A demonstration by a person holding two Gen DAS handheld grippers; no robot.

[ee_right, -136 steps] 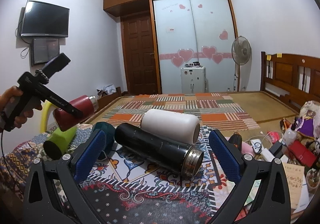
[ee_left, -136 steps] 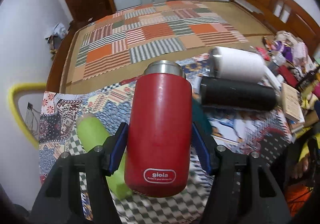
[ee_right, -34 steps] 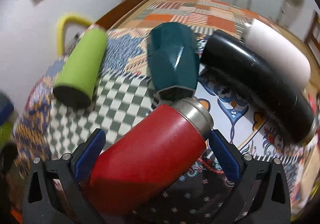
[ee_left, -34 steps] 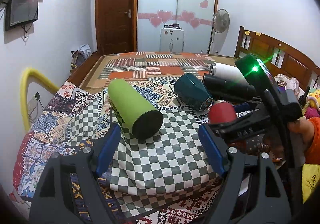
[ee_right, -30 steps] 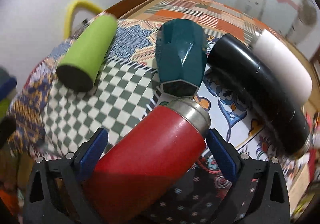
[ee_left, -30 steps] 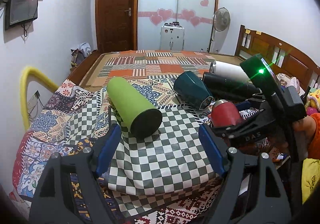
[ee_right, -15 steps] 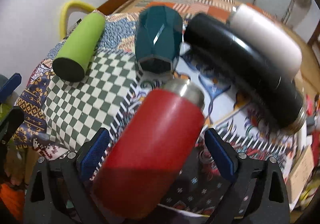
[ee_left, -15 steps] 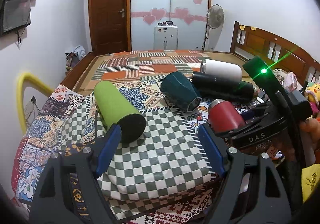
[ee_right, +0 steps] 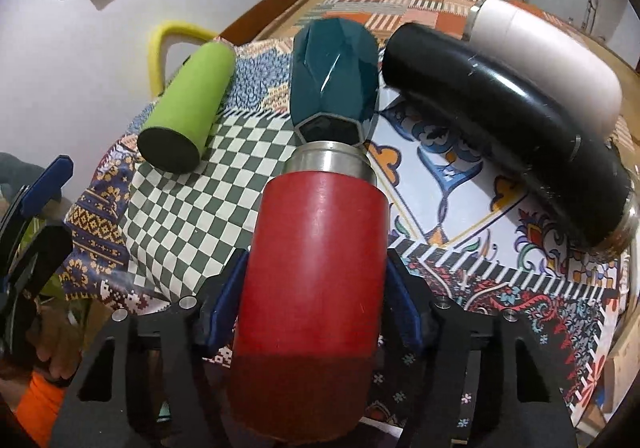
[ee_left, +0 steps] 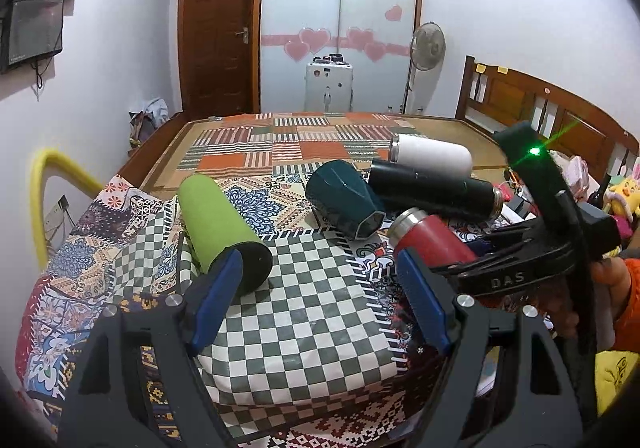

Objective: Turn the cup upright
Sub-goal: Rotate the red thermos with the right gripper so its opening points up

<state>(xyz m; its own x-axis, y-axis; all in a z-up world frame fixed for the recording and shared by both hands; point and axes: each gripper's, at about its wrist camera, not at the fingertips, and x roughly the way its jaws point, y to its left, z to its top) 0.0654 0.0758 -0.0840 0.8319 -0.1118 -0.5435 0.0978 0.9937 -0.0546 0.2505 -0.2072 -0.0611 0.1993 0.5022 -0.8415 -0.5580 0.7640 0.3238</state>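
A red cup with a steel rim (ee_right: 316, 260) lies between the blue pads of my right gripper (ee_right: 314, 302), which is shut on its body; its steel mouth points away from me toward the teal cup. It also shows in the left wrist view (ee_left: 434, 238), tilted and held by the right gripper (ee_left: 476, 260) at the table's right side. My left gripper (ee_left: 320, 298) is open and empty, low over the checked cloth near the table's front edge.
A green cup (ee_left: 218, 226), a teal faceted cup (ee_left: 344, 200), a black flask (ee_left: 432, 192) and a white flask (ee_left: 432, 156) lie on their sides on the patterned table cloth (ee_left: 304, 312). Clutter lies at the right; a bed stands behind.
The red cup passed from my left gripper to my right. In the last second my right gripper's jaws closed on it and turned it straighter. My left gripper stays open, drawn back a little.
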